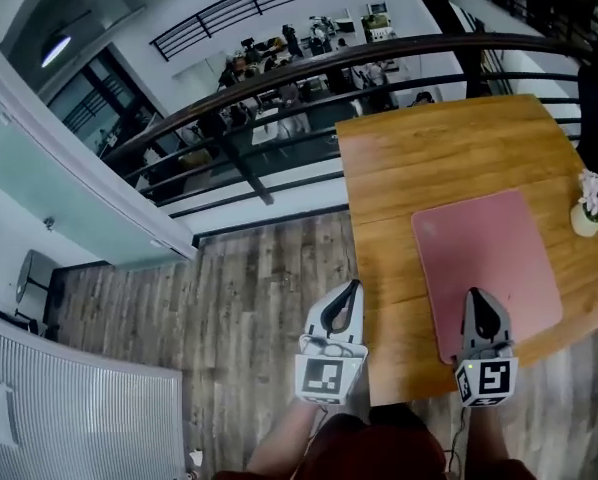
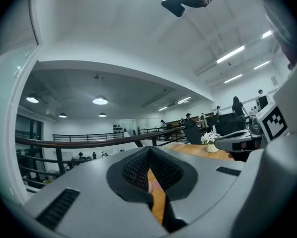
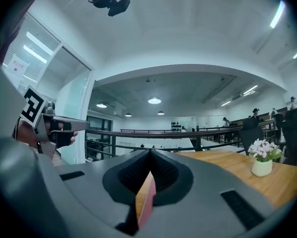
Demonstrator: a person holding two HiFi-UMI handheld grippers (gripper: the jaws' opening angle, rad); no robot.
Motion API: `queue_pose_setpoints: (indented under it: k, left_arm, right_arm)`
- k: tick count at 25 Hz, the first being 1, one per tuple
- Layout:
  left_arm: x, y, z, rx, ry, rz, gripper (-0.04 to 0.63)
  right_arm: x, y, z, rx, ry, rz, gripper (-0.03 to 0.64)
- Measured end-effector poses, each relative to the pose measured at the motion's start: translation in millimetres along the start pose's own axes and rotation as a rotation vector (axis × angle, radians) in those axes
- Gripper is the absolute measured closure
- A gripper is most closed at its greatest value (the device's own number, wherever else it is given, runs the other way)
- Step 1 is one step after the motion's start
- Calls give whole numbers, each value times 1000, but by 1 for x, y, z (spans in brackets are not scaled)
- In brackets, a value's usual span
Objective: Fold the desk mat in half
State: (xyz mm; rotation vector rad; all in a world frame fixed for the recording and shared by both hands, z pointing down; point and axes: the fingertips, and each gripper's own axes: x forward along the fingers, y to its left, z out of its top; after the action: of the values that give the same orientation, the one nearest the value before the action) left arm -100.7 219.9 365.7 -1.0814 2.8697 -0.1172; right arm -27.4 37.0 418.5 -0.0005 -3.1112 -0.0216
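On the wooden surface [image 1: 429,158], right half: pink desk mat [image 1: 489,268] flat, unfolded, long axis running away from the person.
Its near short edge faces both grippers. The right gripper [image 1: 476,296] is nearer, tip over that edge by the near-left corner, contact unclear. The left gripper [image 1: 354,288] hangs off the surface's left side, above the floor, well apart from the mat. Both sets of fingers are closed on nothing. Likely 2 near corners to grab, so the left one has further to go.

Bright, even ceiling lights [image 3: 154,100]; fisheye edges warped, darkly vignetted.
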Motion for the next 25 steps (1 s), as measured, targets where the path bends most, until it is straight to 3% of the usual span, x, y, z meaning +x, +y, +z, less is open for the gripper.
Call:
queue_pose_setpoints:
  k: [9,15,23,25]
  left_arm:
    - [92,-54,-13,-50,5,-248,577]
    - [150,-73,-23,-80,-3,-452,577]
    - [209,-96,-41,-68,22,-738,577]
    - [216,-103,-48,-56,30,-807,577]
  right_arm:
    - [-18,-64,-14,20,45,-218,609]
    - [-12,-82,-17,4,79,-392,609]
    - [-12,-87,-18,5,178,-650,608]
    - [-18,-86,-14,-19,155,-723,609]
